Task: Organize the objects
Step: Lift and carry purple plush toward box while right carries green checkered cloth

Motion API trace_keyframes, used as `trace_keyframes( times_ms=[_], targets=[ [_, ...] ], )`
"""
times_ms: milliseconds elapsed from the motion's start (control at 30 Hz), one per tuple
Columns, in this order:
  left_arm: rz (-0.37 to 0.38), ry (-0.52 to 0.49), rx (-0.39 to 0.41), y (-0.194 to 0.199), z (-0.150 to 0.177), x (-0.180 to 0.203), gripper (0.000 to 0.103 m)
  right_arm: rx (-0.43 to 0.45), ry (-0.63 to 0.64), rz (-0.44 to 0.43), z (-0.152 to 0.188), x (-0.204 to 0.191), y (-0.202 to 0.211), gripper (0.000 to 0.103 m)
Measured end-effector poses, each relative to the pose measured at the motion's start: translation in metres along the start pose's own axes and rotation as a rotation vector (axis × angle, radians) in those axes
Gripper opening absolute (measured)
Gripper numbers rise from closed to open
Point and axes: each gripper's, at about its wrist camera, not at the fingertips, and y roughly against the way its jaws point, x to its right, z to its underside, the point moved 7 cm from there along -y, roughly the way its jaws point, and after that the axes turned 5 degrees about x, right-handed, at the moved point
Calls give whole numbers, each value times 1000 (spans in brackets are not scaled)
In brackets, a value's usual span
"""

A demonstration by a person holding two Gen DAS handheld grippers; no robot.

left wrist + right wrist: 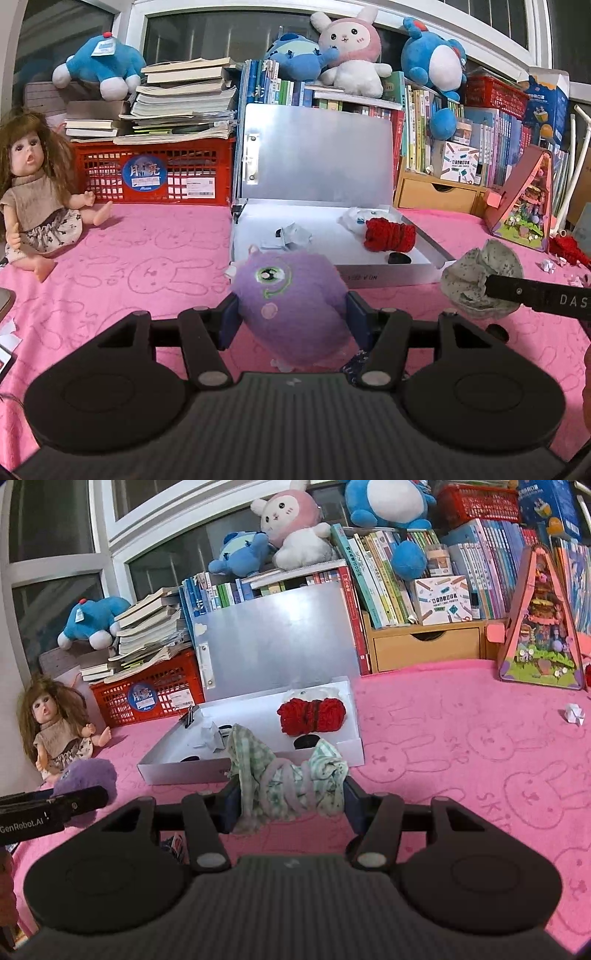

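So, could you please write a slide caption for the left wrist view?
Left gripper clamps a fuzzy purple one-eyed plush toy before the open white box on the pink bunny-print cloth.

A pink bunny-print cloth (461, 746) covers the surface. Behind it, dark windows (221, 33) in white frames span the back wall. Below the windows, rows of books (388, 587) stand over a wooden drawer (424, 642); a red crate (155, 173) sits left of them.

There were two hand-held grippers, left (293, 317) and right (291, 794). One purple plush toy (291, 306), one cloth bundle (288, 782), one open white box (347, 749), one red yarn bundle (312, 714) and one doll (33, 192) were visible.
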Motion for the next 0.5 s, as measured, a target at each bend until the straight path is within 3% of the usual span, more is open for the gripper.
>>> trace_keyframes(
  times_ms=[267,500],
  targets=[
    [16,15,-14,-19,-13,2,64,11,5,-20,-20,-4,-9,58],
    [24,10,5,-46,-47,4,64,4,0,-64,-54,-17,-33,58]
  ],
)
